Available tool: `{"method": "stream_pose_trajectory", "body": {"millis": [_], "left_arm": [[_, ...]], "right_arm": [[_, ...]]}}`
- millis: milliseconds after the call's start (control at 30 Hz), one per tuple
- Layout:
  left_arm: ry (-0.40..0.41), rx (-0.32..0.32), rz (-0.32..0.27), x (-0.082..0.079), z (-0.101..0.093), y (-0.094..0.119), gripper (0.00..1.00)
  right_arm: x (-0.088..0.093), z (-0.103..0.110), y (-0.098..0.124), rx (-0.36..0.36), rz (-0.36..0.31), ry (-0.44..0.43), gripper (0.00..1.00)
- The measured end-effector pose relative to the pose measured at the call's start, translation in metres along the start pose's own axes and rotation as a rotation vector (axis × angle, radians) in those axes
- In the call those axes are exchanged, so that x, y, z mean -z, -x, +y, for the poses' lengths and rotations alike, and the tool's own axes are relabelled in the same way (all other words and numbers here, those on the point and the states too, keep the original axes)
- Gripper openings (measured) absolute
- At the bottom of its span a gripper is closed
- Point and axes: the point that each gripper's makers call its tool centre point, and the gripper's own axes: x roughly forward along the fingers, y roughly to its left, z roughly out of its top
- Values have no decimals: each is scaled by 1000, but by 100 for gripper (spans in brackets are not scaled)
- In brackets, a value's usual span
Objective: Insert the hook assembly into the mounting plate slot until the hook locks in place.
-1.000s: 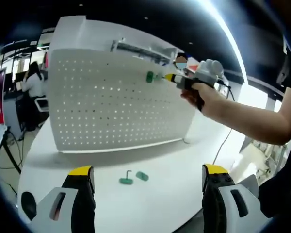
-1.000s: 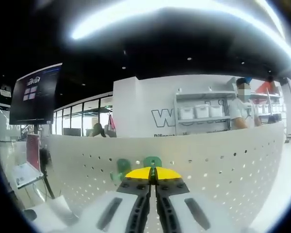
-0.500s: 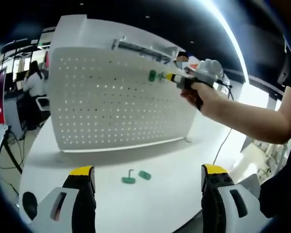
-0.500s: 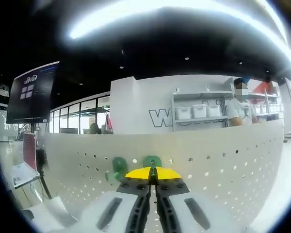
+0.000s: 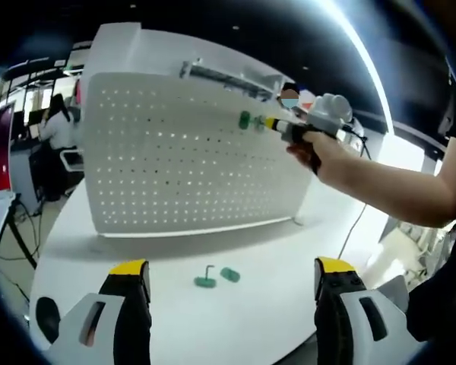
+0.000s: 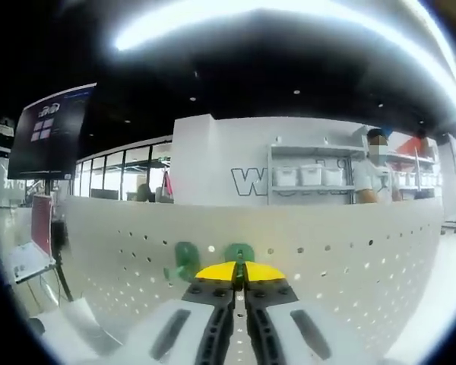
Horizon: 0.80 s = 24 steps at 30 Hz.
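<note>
Right claw [image 6: 239, 268] presses green hook [image 6: 239, 253] to pegboard [image 6: 349, 258].

Left gripper [image 5: 226, 283]: held low, jaws spread wide apart. Right gripper [image 5: 269, 123]: raised on an outstretched forearm [image 5: 387, 186], gripped by the hand [image 5: 317, 149], its jaws pressed together at the yellow tips [image 6: 239, 271].

We could read very little. On the white wall [image 6: 213, 163] behind the pegboard, seen in the right gripper view, a large outlined letter "W" [image 6: 245, 182] stood just left of a shelf, and the rest of the word was hidden behind it. A dark hanging screen [image 6: 52, 131] at the upper left carried small white marks that were too small for us to make out.
</note>
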Motion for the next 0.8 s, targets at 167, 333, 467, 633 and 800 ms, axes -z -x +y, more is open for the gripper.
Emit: {"method": "stream_pose_trajectory", "body": {"millis": [167,333,467,633,800], "left_arm": [[-6,-4,-2,-1,0,3,90],[-8,-9,-2,1,0,5,91],[-2,-6,-3,2,-3,6,91],[-2,2,2,7,-9,9,91],[-5,11,27,16,-14,11,91]], "right_arm": [[-5,-5,3,13,-5,-28,11],[-36,-1,17,-3,-103,-29,14],[-52,0,24,-22,-127,-27,16],[-73,-4,43,-42,-179,-54,19],[-66,-13,64,-60,-139,-41,24]]}}
